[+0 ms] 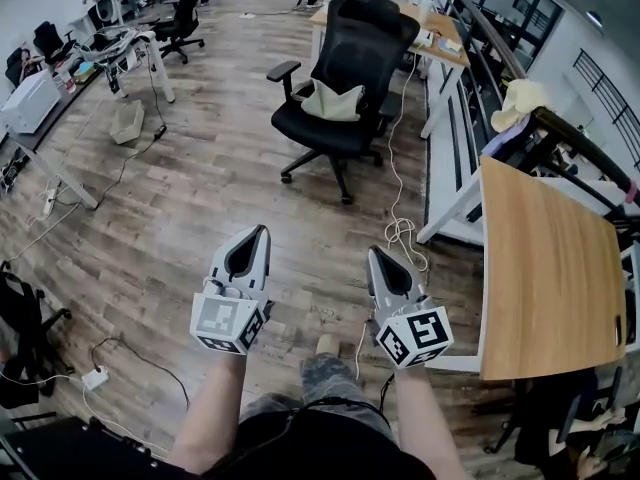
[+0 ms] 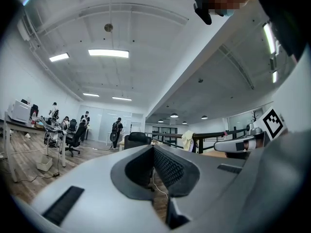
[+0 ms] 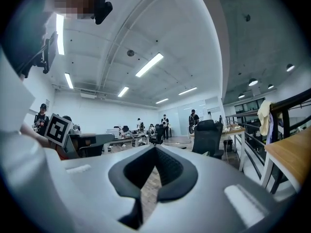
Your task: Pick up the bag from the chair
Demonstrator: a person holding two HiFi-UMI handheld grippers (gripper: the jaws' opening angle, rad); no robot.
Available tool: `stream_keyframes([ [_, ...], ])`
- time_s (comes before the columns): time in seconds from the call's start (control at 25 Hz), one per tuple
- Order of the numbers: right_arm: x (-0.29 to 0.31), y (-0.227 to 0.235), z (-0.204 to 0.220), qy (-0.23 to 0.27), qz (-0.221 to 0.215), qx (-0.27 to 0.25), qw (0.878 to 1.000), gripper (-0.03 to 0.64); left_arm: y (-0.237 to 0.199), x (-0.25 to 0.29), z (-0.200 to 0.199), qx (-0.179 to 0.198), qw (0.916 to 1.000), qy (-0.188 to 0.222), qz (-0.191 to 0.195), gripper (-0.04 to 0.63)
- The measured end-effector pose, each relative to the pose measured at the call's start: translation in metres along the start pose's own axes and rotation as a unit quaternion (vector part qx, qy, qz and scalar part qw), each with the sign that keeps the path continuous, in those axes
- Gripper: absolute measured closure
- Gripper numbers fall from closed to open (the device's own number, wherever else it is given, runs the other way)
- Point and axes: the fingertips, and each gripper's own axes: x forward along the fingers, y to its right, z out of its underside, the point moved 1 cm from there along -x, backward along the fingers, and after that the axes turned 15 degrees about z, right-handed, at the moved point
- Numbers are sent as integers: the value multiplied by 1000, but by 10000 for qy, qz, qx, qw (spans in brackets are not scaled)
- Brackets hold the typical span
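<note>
A cream bag [image 1: 333, 101] lies on the seat of a black office chair [image 1: 352, 38], which stands on the wooden floor ahead of me in the head view. My left gripper [image 1: 261, 230] and right gripper [image 1: 374, 252] are held side by side well short of the chair, both pointing toward it. Each is shut with nothing between its jaws. In the left gripper view the left gripper's [image 2: 153, 147] tips meet, and the chair's [image 2: 135, 139] back shows just beyond them. In the right gripper view the right gripper's [image 3: 155, 147] tips meet, with the chair [image 3: 208, 137] off to the right.
A wooden table [image 1: 550, 268] stands close on my right. A white cable [image 1: 400, 230] trails over the floor between chair and grippers. A desk [image 1: 440, 30] stands behind the chair, and a railing with a cloth [image 1: 520, 103] over it is at right. Desks, chairs and people are far left.
</note>
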Motion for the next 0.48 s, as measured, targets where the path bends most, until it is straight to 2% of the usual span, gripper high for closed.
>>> stream_keyframes([
  [0.48, 84, 59, 6, -196, -290, 137, 9993, 609, -37, 89, 12, -74, 9994, -73, -329, 598],
])
